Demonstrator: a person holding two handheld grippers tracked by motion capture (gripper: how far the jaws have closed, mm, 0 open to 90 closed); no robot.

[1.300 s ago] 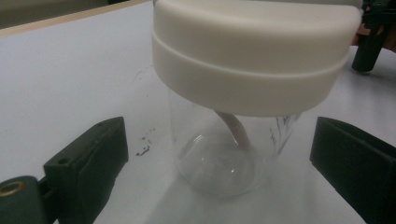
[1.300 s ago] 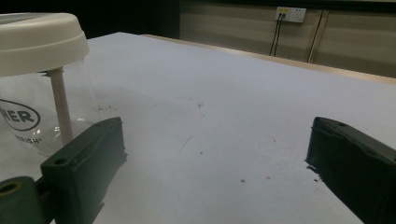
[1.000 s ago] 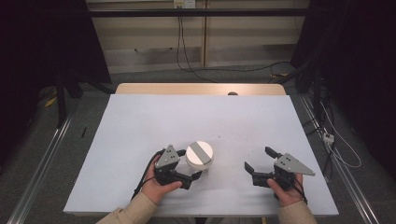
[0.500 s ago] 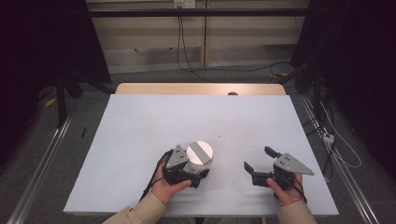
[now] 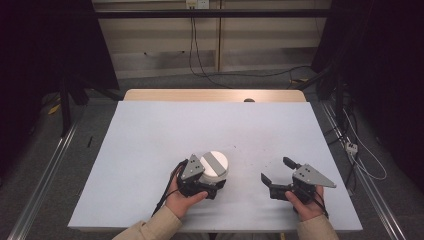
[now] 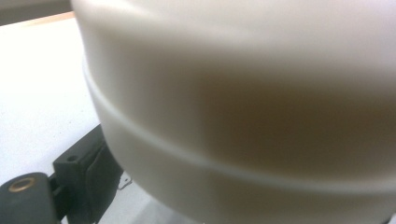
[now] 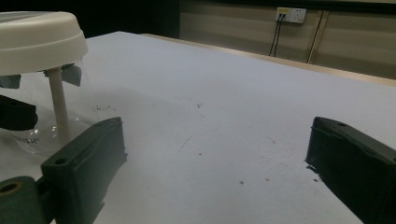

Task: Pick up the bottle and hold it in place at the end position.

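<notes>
Standing upright near the front edge of the white table top, left of its middle: a round clear-walled container with a cream-white domed lid, a grey strip crossing the lid's flat top. Seen from the right gripper view, showing a transparent body with a thin white post and small grey blades under that lid. Sitting between the jaws of the left black two-jaw gripper, those jaws having just been closing around the container's lower body; whether the pads are already pressing on it, impossible to tell. Looming cream and blurred just ahead of the left gripper view's camera. Resting well apart to the right, the right black two-jaw gripper, jaws standing wide with nothing but bare table between them, pointing toward the container.
</notes>
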